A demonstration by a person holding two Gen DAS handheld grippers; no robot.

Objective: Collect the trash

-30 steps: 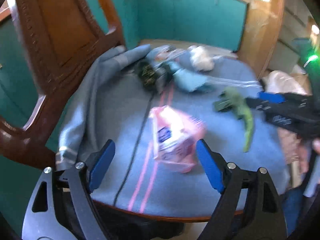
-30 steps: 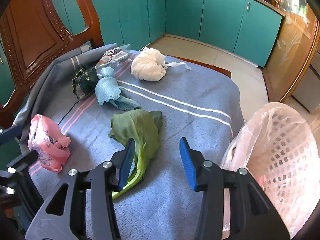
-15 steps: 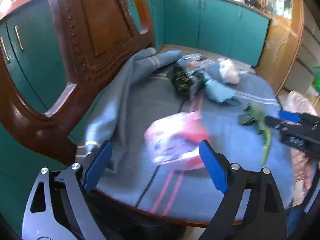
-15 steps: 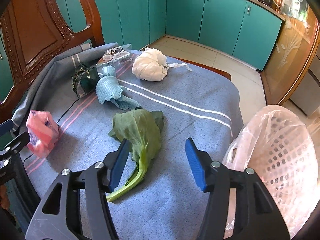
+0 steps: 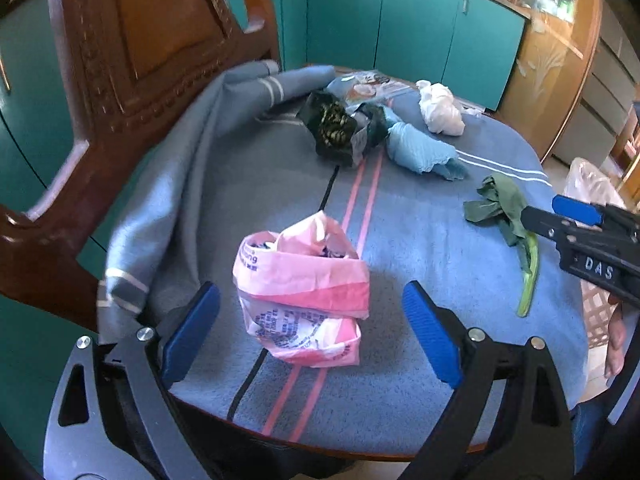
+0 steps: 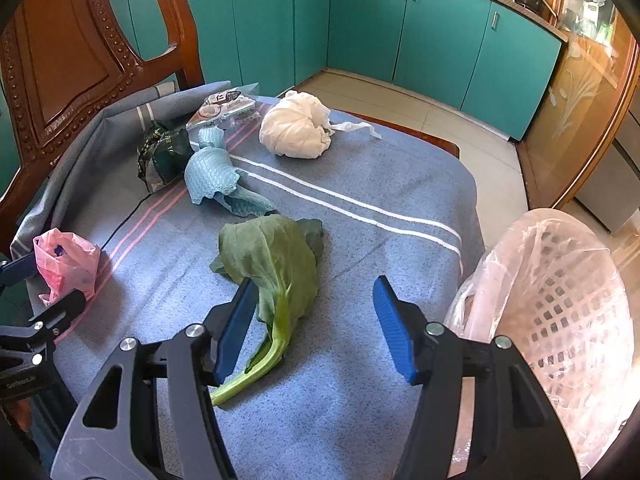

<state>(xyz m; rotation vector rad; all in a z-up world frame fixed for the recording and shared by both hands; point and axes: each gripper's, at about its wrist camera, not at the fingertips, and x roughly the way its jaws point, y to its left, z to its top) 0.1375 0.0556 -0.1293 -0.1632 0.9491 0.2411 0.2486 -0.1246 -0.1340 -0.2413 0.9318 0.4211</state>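
Change: since a second ago both sets of fingers spread wider, and the pink bag, then blurred, now sits sharp and settled.
Pink bag (image 5: 304,300): crumpled thin plastic with dark blue print, lying on the surface between the left gripper's (image 5: 311,334) fingers, touching neither blue pad.
Left fingers: released and opening, nothing gripped.
Right gripper (image 6: 316,330): fingers released, opening; the stem lies between them, untouched.
Leaf (image 6: 276,268): broad dark green blade, pale green stem, flat on the blue towel-like cloth (image 6: 360,216).
Other trash: white wad (image 6: 296,130), blue crinkled cloth piece (image 6: 212,176), dark foil wrapper (image 6: 162,152).
Basket (image 6: 560,300): latticed plastic, lined with a clear bag, beside the surface at right.
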